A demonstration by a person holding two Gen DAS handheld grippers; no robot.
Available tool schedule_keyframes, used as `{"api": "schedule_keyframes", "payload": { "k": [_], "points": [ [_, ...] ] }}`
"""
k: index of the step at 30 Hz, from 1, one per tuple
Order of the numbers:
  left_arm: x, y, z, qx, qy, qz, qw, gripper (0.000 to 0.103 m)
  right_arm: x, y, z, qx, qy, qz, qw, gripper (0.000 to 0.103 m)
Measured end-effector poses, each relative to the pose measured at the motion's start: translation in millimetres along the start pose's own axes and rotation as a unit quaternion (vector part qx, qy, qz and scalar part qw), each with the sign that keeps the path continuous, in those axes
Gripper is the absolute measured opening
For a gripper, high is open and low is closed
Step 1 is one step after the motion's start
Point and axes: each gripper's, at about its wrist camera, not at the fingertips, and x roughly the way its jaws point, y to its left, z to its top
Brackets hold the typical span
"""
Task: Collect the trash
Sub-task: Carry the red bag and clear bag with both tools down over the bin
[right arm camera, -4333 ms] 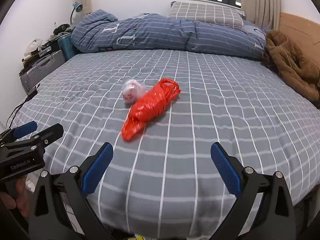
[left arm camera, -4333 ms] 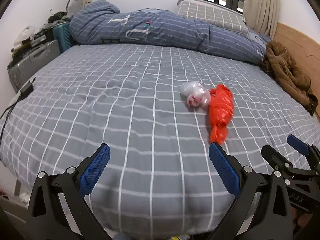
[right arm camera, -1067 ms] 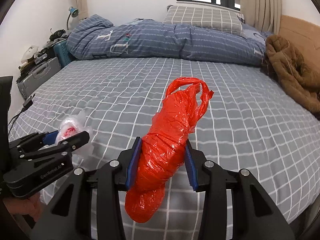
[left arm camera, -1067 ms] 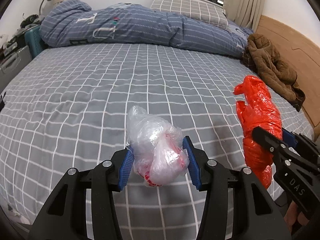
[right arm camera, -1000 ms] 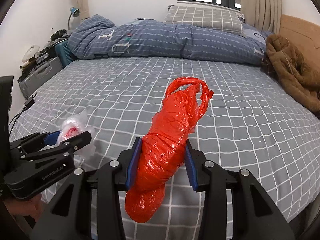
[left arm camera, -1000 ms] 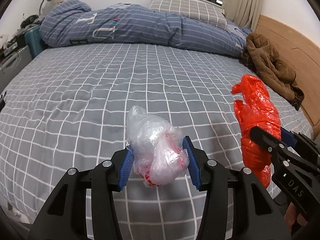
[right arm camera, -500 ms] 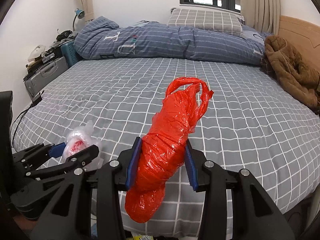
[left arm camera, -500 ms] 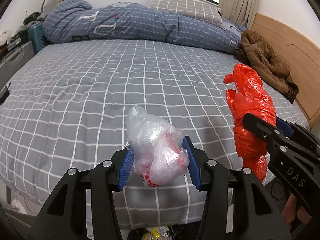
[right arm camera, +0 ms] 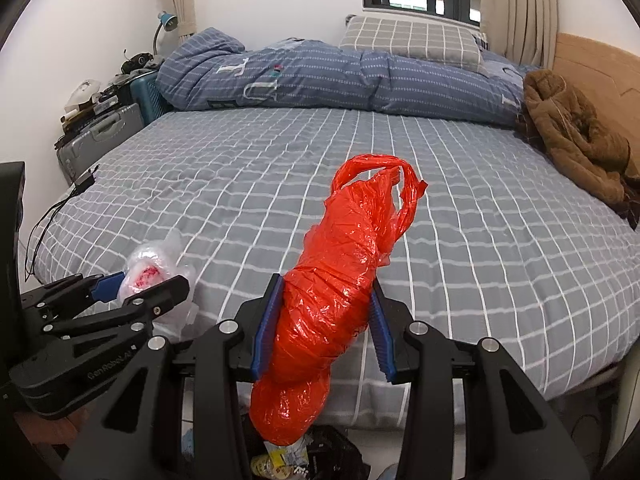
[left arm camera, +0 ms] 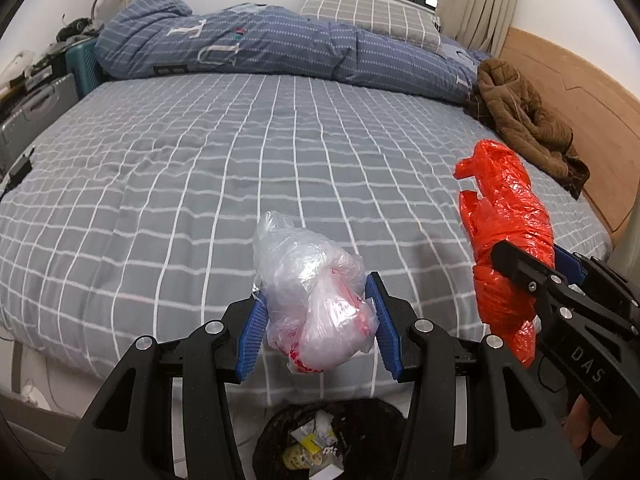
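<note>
Change since the first frames: both bags lay on the grey checked bed (left arm camera: pixel 200 184) with the grippers spread empty; now each is lifted clear of it.
Change in the last second: the bed's near edge has slid up from the bottom of both views, and a dark trash bin (left arm camera: pixel 360 412) with wrappers inside has come into sight at bottom centre.
Left gripper (left arm camera: pixel 318 332): blue pads clenched on the clear plastic bag (left arm camera: pixel 312 296), lower centre of the left view.
Right gripper (right arm camera: pixel 324 328): pads clamped on the red plastic bag (right arm camera: pixel 340 280), centre of the right view.
Clear bag axis: rounded lump, twisted neck pointing up and left, bulk sagging below the pads.
Red bag axis: long, running bottom-left to upper-right, handles (right arm camera: pixel 400 184) at the far upper end, blunt end hanging over the bin (right arm camera: pixel 332 460).
Edges: mattress edge crosses just behind both bags; floor strip and bin below it.
Open room: bare bedspread across mid-frame; blue duvet (left arm camera: pixel 280 48) and pillow (left arm camera: pixel 372 16) at top, brown coat (left arm camera: pixel 528 120) by the wooden headboard (left arm camera: pixel 592 100) at right, suitcases (right arm camera: pixel 100 136) at left.
</note>
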Motion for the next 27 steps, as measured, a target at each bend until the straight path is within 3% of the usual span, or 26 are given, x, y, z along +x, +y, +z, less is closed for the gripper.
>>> {"api": "schedule_keyframes", "payload": {
  "k": [27],
  "points": [
    [-31,18,-105,-0.02,0.057,0.02,0.998,0.047,-24,29,-90,0.003,0.064,0.019,0.998,0.039]
  ]
}}
